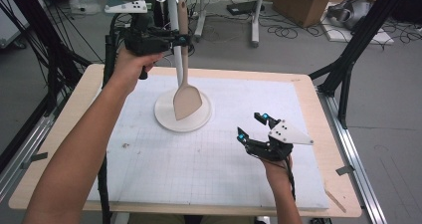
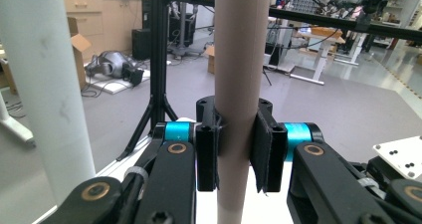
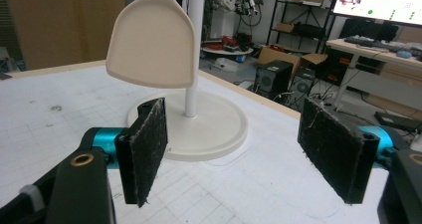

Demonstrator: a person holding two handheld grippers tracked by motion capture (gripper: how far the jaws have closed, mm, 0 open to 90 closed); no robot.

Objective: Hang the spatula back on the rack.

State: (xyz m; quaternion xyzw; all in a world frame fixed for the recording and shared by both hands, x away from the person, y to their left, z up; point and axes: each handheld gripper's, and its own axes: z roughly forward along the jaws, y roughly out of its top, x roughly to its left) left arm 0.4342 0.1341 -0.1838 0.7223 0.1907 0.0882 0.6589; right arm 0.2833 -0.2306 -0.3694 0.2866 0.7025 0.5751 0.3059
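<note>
Nearest the person, the right gripper (image 1: 252, 126) rests low over the white gridded mat (image 1: 209, 169), its jaws standing wide apart with nothing between them; its pads (image 3: 149, 149) face the rack, seemingly held in readiness rather than at work. Beyond it, at mid-table, stands the white utensil rack (image 1: 182, 115), a round base with an upright pole topped by hook arms. The beige spatula (image 1: 187, 102) hangs blade-down, its blade just above the base and in front of the pole. Farther and higher, the left gripper (image 1: 183, 40) clamps the spatula's handle (image 2: 238, 74) between its pads, keeping the tool vertical beside the pole, presumably so that the handle's upper end can meet a hook. The table (image 1: 308, 84) bears no legible writing; the distant monitor's text is too small to read.
</note>
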